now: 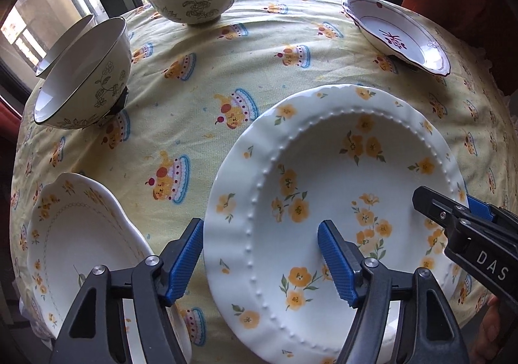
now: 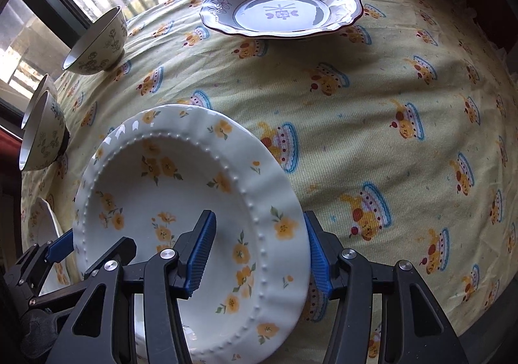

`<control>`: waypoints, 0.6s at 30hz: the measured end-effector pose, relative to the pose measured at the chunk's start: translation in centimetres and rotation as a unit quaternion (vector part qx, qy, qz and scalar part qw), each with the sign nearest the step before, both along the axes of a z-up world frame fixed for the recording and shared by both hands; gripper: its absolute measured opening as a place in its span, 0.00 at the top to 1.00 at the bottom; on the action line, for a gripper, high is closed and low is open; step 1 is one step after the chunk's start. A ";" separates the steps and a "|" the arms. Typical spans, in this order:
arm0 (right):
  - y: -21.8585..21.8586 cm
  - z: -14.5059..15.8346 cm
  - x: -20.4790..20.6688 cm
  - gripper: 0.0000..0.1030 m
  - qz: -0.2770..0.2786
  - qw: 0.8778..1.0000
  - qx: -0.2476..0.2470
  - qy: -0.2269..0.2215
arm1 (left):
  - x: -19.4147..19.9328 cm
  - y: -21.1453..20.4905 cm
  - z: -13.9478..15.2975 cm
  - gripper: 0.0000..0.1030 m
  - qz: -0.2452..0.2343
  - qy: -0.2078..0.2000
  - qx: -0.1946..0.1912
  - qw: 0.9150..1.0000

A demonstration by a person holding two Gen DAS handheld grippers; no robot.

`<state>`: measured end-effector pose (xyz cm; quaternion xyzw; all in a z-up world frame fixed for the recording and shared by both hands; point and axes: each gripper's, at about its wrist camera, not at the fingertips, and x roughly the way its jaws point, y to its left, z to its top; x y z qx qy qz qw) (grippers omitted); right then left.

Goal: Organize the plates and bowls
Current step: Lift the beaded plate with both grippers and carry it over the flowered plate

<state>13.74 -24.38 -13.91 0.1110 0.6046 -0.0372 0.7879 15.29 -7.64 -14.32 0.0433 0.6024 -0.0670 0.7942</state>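
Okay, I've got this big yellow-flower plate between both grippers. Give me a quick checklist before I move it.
1. Right gripper on the yellow-flower plate: ok, rim clamped between its pads.
2. Left gripper holding the opposite rim: cannot tell, pad contact unclear.
3. Scalloped plate bare for stacking: ok where visible.
4. Floral bowls out of the way: ok, far left.
5. Red-rimmed plate out of the way: ok, far side.

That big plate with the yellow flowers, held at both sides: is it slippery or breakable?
Probably both. The flowered plate looks like glazed ceramic: it is stiff and glossy, with bright highlights on its rim, so it may slide in a loose grip. It seems fragile if dropped. The ribbed blue fingers straddling its rim likely help with friction.
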 end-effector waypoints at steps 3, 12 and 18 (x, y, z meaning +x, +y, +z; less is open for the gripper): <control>0.1 -0.1 0.2 0.44 0.014 1.000 0.001 0.001 | 0.0 -0.2 0.1 0.30 0.003 -0.003 0.001 1.000; 1.2 -0.9 0.8 0.41 0.047 0.999 -0.016 -0.002 | -0.4 -0.5 0.2 0.29 0.029 -0.017 0.010 0.999; 1.5 -0.3 0.6 0.40 0.058 0.998 -0.034 -0.004 | -1.1 -0.7 0.8 0.29 0.033 -0.016 0.012 0.999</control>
